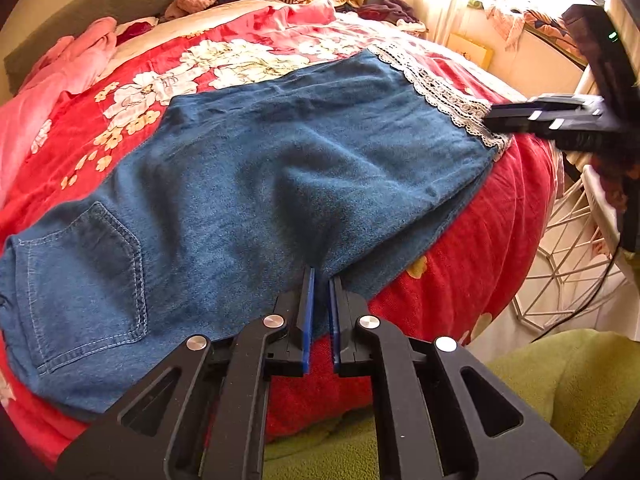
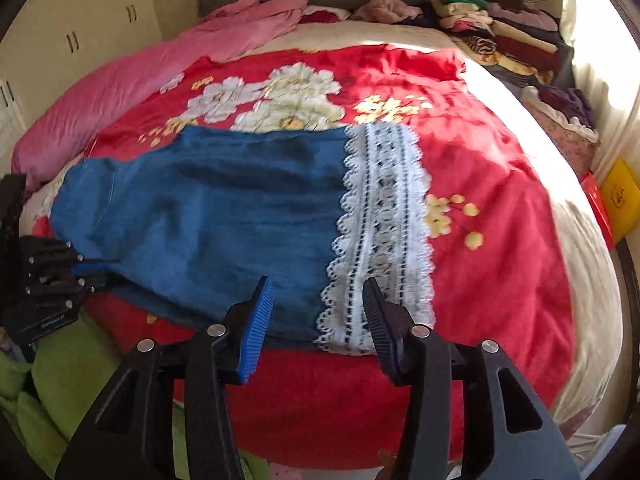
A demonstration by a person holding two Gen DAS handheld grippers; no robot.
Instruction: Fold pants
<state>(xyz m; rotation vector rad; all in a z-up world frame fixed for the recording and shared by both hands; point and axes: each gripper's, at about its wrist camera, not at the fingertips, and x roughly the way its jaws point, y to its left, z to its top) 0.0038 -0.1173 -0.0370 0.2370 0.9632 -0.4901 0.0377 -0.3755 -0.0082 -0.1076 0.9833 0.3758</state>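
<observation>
Denim pants folded lengthwise on a red floral bedspread, one gripper at each end of the near edge.

The pants (image 1: 256,168) lie flat across the bedspread (image 2: 500,208), back pocket (image 1: 86,280) toward the left, white lace cuff (image 2: 380,232) toward the right. Left gripper (image 1: 321,280): jaws pinched together on the near denim edge at the crotch. Right gripper (image 2: 318,292): jaws parted, straddling the near edge where denim meets lace, pads not pressing the cloth. Behind: pink quilt (image 2: 132,80) along the left, stacked folded clothes (image 2: 500,28) at the far right corner. White wire basket (image 1: 568,256) beside the bed; contents unclear. Green blanket (image 1: 560,392) lies under the grippers.
</observation>
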